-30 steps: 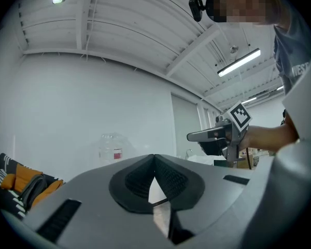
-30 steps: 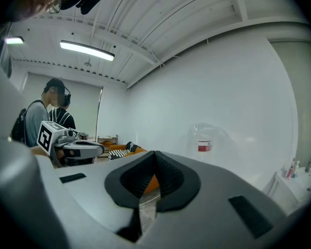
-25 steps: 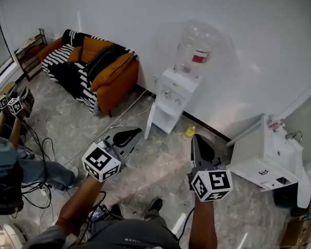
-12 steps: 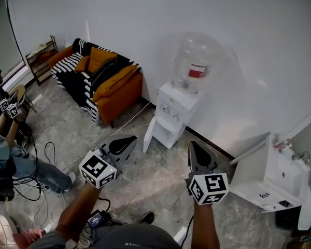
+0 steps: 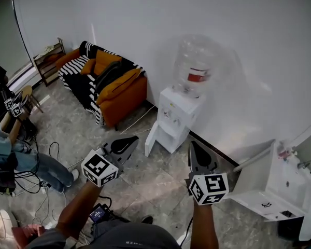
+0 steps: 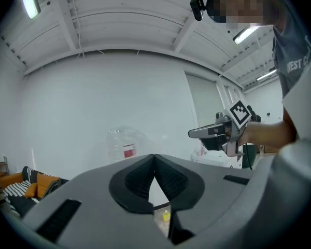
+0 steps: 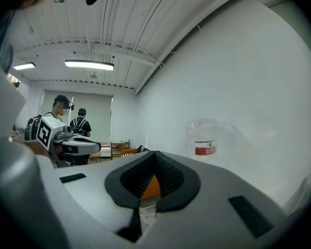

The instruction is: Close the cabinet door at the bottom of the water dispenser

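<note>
Head view puts the cabinet door [image 5: 151, 138] swung open at the foot of the water dispenser [image 5: 180, 110] by the wall [image 5: 238, 40]; my left claw [image 5: 133, 139] and right claw [image 5: 193, 145] hover well short, both closed and empty (I judge a push needs no grip).

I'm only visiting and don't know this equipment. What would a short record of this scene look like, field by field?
Water dispenser: white, standing against the white wall
Bottle: clear, on top of the dispenser
Cabinet door: at the dispenser's bottom, standing open
Left gripper: jaws together, nothing held, short of the door
Right gripper: jaws together, nothing held, short of the door
Sofa: orange and striped, along the wall beside the dispenser
</note>
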Available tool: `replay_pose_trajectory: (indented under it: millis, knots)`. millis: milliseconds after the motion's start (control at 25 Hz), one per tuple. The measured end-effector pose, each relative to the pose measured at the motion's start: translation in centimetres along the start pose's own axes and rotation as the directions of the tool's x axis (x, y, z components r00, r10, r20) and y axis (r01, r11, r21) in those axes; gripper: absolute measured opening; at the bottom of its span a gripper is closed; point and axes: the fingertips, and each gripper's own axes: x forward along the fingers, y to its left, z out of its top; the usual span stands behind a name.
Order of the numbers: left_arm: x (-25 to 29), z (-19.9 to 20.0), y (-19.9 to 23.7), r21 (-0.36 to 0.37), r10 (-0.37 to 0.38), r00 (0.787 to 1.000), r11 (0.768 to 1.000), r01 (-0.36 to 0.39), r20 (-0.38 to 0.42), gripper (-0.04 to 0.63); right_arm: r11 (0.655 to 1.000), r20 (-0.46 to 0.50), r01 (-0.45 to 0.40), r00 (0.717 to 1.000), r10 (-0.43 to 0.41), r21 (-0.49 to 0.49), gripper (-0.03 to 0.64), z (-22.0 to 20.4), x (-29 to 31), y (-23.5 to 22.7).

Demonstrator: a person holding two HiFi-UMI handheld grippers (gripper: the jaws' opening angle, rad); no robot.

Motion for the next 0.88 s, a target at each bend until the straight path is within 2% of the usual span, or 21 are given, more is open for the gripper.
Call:
replay_pose_trajectory:
  millis: [280,520,880]
  knots:
    - [1.7,-0.6,0.5,-0.002,-0.014,1.0,1.0,0.014,-0.019,0.015,0.999,-0.011,0.015,1.0,-0.015,0.028,0.021,-1.0,1.0,-1.7]
    - [4.7,-1.9,4.4,-0.04,-0.041,0.999,0.998,0.041,0.004,0.015,0.998,-0.046,0.058,0.997,-0.058,0.016,0.021,-1.7,4.1,-2.7]
    - [12.2,-2.9,11.4,-0.074,-0.136,0.989,0.987,0.14,0.052,0.015,0.987,-0.092,0.162,0.983,-0.161,0.013,0.021,-1.8,10.0,-5.6]
